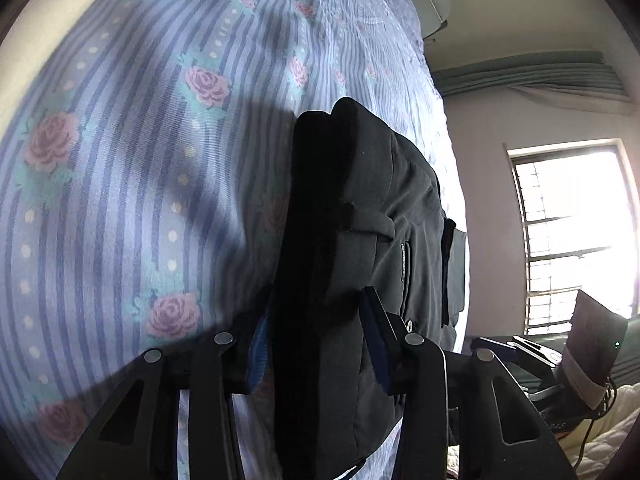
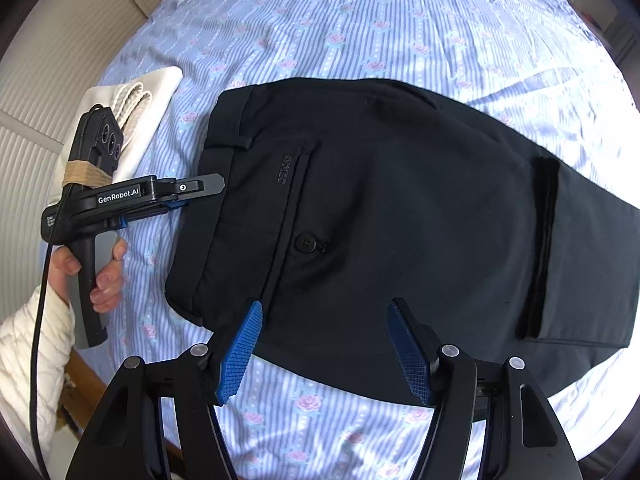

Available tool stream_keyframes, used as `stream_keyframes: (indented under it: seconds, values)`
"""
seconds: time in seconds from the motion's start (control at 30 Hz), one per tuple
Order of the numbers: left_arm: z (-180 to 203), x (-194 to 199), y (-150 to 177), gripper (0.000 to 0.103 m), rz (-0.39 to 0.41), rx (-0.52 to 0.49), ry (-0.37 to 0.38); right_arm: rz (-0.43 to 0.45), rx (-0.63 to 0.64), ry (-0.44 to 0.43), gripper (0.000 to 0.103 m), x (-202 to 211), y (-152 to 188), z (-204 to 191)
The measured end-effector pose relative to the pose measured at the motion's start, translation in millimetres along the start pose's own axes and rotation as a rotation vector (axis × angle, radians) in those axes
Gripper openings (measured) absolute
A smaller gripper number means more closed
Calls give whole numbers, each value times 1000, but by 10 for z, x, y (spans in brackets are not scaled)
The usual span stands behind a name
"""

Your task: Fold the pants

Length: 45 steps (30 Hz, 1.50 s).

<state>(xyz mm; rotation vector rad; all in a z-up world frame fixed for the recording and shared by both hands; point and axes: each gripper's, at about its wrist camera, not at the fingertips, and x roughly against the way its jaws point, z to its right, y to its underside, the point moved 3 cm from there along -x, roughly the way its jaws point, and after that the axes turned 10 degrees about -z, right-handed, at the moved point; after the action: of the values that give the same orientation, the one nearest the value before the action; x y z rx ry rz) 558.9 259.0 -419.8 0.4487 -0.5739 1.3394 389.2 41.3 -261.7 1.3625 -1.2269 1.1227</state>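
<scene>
Black pants (image 2: pixel 400 216) lie folded on the striped floral bedsheet (image 2: pixel 360 20), waistband to the left, back pocket with a button up. My left gripper (image 2: pixel 218 184) reaches the waistband from the left with its jaws around the edge. In the left wrist view the pants (image 1: pixel 360 240) fill the gap between its fingers (image 1: pixel 256 356), which stand apart around the thick fold. My right gripper (image 2: pixel 324 340) is open and hovers over the lower edge of the pants, holding nothing.
A folded cream garment (image 2: pixel 136 108) lies at the left edge of the bed beside the left gripper. A wall and headboard panel (image 2: pixel 60 60) stand on the left. A window (image 1: pixel 576 232) and a chair with a device (image 1: pixel 592 344) show in the left wrist view.
</scene>
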Motion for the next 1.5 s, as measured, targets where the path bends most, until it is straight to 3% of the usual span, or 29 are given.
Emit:
stream_keyframes:
  seconds: [0.2,0.3,0.53,0.67,0.77,0.87,1.0,1.1,1.17,1.3,1.4,1.5]
  values:
    - [68,74,20,37,-40,-30,-88,-9,16,-34,66,-46,-40,-95]
    - [34,17,4,36,-52,-16,-64,-3,26,-42,66,-18,-48,-110]
    - [-27,-143,-81,35,-60,13,72,-12,-13,-63,66,-30,-82,-60]
    - [22,-79,-14,22,-80,36,194,-3,-11,-61,66,-8,-91,-70]
    - [226,55,42,22,-35,-7,299,11,1,-81,66,37,-108,-73]
    - [252,-100,-3,22,-44,11,337,34,16,-93,66,109,-103,-57]
    - [84,-464,-177,24,-111,92,197,39,-6,-94,66,144,-81,21]
    - [141,-568,-240,27,-114,119,155,53,-34,-90,66,178,-56,101]
    - [244,-544,-212,25,-109,139,86,66,-52,-87,66,198,-19,172]
    - [601,-395,-134,21,-79,131,-37,97,-98,-83,66,294,102,430]
    - [1006,-267,-98,21,-35,180,-131,125,-146,-88,66,415,215,676]
    - [1424,-198,-40,21,18,221,-176,150,-206,-101,66,560,426,977]
